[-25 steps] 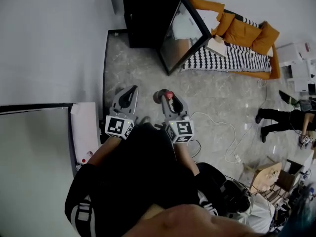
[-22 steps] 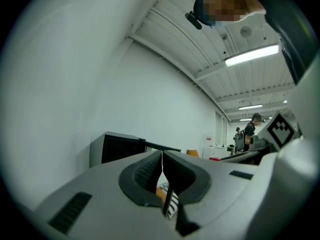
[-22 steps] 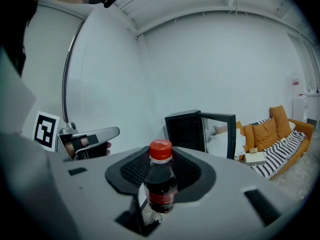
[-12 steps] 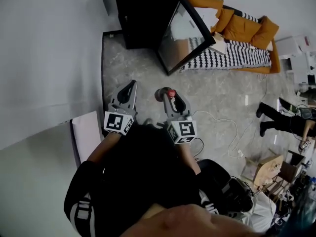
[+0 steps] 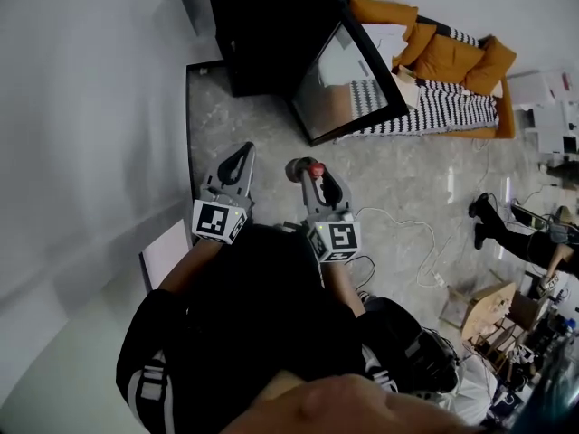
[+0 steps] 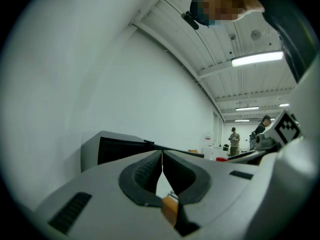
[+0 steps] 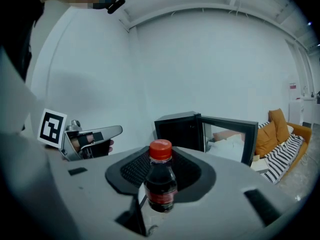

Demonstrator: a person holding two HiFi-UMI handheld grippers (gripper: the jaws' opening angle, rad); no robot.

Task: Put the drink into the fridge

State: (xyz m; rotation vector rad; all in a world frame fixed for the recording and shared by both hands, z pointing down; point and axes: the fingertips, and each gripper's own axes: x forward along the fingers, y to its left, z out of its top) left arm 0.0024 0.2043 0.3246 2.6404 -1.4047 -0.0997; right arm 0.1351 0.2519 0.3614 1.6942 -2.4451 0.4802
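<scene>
At the left of the head view, the left tongs [image 5: 244, 150] are pressed together with nothing between them, pointing out over the pale marbled floor [image 5: 407, 179]. Just beside them, the right tongs [image 5: 312, 175] pinch one small dark drink bottle [image 7: 160, 181] with a red cap, held upright between the pads. Ahead of both stands one black fridge [image 5: 271, 25], its single glass door [image 5: 348, 80] swung open; the bottle is well apart from it. Further right lies one sofa [image 5: 425, 111] with a striped cover and what look like three orange cushions. One person [image 5: 516, 233] shows at the far right edge.
</scene>
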